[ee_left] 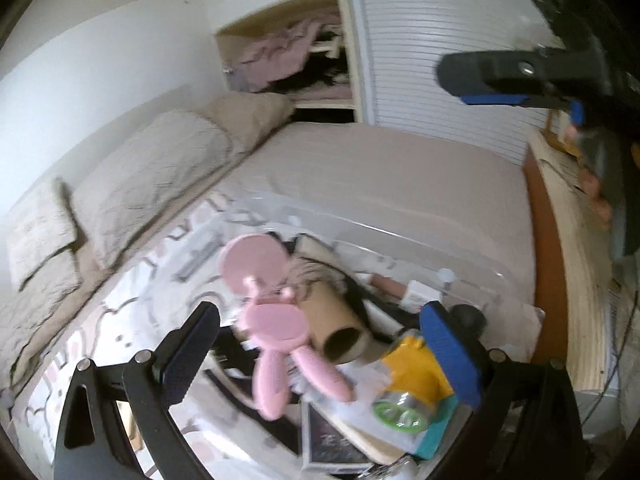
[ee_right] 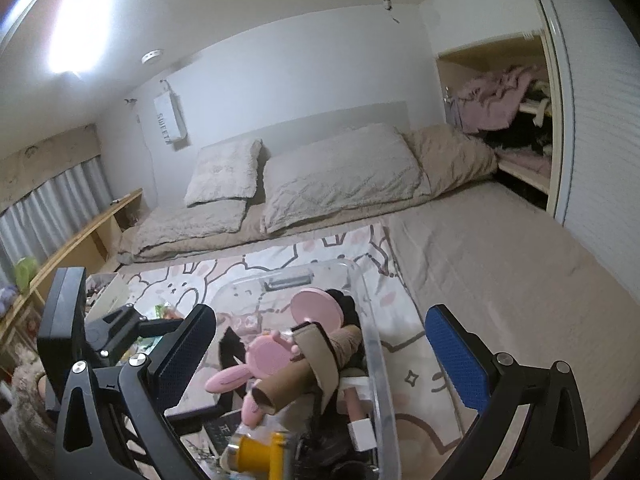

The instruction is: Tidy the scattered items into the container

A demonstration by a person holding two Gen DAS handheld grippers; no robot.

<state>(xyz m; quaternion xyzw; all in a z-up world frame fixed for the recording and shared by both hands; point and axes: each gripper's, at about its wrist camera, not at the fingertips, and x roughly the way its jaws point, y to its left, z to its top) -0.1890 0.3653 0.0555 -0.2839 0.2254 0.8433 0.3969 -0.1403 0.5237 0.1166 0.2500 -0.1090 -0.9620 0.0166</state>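
Note:
A clear plastic container (ee_right: 374,344) sits on the bunny-print blanket, with several items piled in it. On top lies a pink bunny-eared folding mirror (ee_left: 276,332) (ee_right: 268,354), leaning against a cardboard tube (ee_left: 340,328) (ee_right: 280,388). A yellow item (ee_left: 416,364) (ee_right: 256,452) and a green-ringed tape roll (ee_left: 400,412) lie nearer me. My left gripper (ee_left: 320,352) hovers open above the mirror, with both pads clear of it. My right gripper (ee_right: 320,356) hangs open over the container's near end and holds nothing. One of the right gripper's fingers (ee_left: 500,76) shows at the upper right of the left wrist view.
Beige pillows (ee_right: 340,176) and a duvet lie at the bed's head. An open wardrobe (ee_right: 516,120) holds crumpled clothes. A wooden bed edge (ee_left: 548,264) runs along the right. More small items (ee_right: 160,312) lie on the blanket left of the container, near a wooden shelf (ee_right: 80,236).

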